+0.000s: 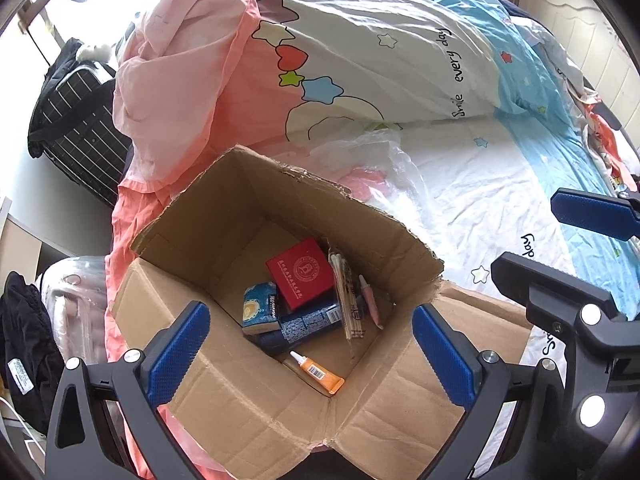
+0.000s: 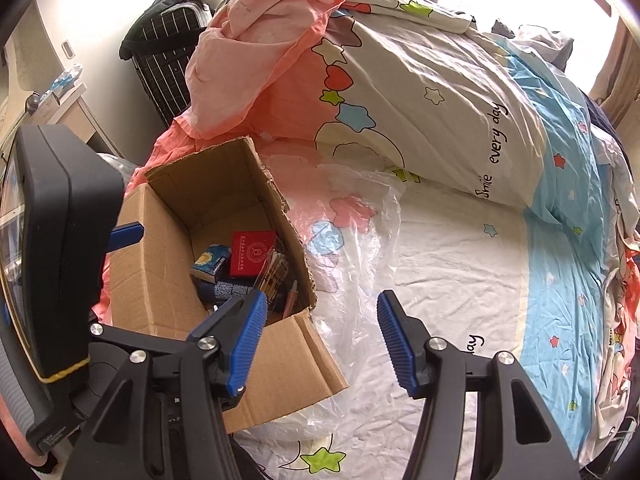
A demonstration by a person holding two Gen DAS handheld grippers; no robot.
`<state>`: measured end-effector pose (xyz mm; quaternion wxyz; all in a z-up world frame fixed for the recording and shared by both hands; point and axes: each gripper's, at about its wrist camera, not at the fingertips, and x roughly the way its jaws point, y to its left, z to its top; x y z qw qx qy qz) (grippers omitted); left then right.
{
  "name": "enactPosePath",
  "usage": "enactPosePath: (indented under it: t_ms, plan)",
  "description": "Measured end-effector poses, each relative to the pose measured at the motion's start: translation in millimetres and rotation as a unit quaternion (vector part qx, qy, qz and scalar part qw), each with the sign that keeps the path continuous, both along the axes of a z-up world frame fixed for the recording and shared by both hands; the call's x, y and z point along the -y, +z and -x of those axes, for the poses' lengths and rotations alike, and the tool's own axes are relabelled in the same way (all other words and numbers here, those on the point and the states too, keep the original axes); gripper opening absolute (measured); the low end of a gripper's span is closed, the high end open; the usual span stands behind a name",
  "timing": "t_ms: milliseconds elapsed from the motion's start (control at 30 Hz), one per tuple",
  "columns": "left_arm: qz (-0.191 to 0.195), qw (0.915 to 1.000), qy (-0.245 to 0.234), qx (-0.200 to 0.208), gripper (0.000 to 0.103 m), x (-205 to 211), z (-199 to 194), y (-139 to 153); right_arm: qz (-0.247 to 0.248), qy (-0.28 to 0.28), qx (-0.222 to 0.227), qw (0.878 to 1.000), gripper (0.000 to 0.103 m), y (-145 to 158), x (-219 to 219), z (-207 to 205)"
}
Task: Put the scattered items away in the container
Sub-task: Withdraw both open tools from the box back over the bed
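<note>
Both claws sit empty, left claw [image 1: 310,356] gaping wide right over the cardboard box [image 1: 240,392] at lower centre, right claw [image 2: 320,336] half-open beside it, since the scattered items, orange tube [image 1: 318,372] included, look dropped inside.

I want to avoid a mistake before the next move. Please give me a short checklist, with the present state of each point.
1. Left tool empty, jaws apart: ok.
2. Right tool empty, jaws apart: ok.
3. Orange glue tube lies inside the cardboard box: ok.
4. Red box and pencil bundle inside too: ok.
5. Plastic bag remains on the bed sheet: not ok.
6. No items hidden under the quilt: cannot tell.
</note>
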<state>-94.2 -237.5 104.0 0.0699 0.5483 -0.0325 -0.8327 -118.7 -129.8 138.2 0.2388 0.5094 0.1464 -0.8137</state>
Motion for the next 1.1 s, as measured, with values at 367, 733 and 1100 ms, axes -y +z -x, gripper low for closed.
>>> enactPosePath:
  t_ms: [367,733,1100]
  plan:
    - [0.001,0.9999,0.016,-0.006,0.103,-6.9,-5.8,6.0,0.015,0.000,-0.015,1.000,0.084,11.1,-12.2,-7.3]
    - [0.004,0.9997,0.013,-0.018,0.103,-18.5,-10.5,10.7,0.016,-0.010,-0.011,1.000,0.087,11.4,-23.7,-7.8]
    - [0.003,0.9997,0.019,-0.014,0.103,-30.0,-10.2,9.1,0.023,-0.021,-0.009,0.999,0.087,11.2,-41.6,-7.6]
